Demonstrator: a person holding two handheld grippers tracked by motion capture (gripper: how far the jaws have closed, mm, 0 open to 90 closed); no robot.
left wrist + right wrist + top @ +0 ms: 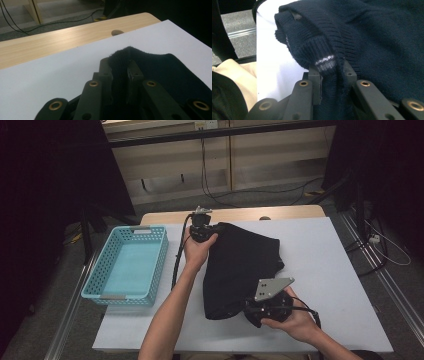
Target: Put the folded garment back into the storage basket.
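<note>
Garment: a dark navy knitted sweater (240,267) lies folded in the middle of the white tabletop (325,270), pinched at two opposite ends, seemingly so it can be lifted or folded evenly.
Left tongs: the left tongs (212,231) sit at the sweater's 11 o'clock corner; in the left gripper view the jaws are nearly closed on a bunched ridge of fabric (120,62).
Right tongs: the right tongs (250,307) grip at the sweater's 5 o'clock edge; the right gripper view shows the jaws clamped on a ribbed cuff with a pale stripe (325,60).
Left arm: the forearm reaches up from 6 o'clock, the hand (197,251) wrapped around the gripper body.
Right arm: the hand (295,320) cradles its gripper from below, the grey plate (272,287) facing up.
Basket: a turquoise basket (95,280) stands at 9 o'clock of the sweater, well apart, likely the place where it goes.
</note>
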